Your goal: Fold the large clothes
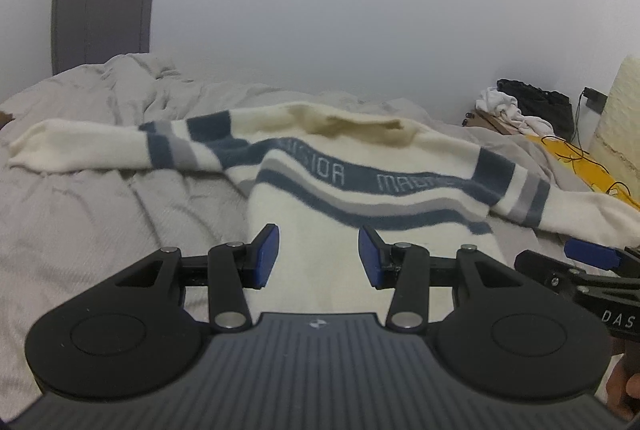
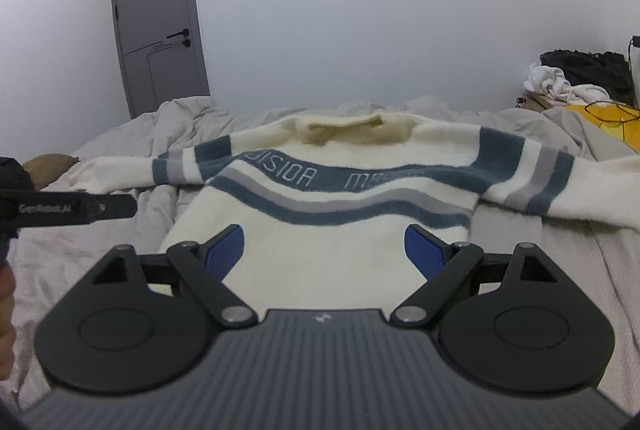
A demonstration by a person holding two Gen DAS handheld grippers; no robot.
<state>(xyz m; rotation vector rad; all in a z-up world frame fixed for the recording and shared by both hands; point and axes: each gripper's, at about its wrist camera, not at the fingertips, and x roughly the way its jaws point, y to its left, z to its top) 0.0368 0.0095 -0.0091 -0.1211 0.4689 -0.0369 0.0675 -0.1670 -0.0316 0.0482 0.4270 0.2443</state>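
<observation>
A cream sweater with blue and grey stripes and lettering across the chest lies flat on the bed. Its sleeves are spread to both sides and its collar is at the far end. It also fills the middle of the right wrist view. My left gripper hovers over the sweater's lower body, jaws partly apart, with nothing pinched between the blue pads. My right gripper stands wide open over the lower body too, empty. One blue finger of the right gripper shows at the edge of the left wrist view.
Rumpled grey bedding covers the bed under the sweater. A grey door stands at the back left. At the back right are a pile of black and white clothes and a yellow item with cables. A hand holds the left tool.
</observation>
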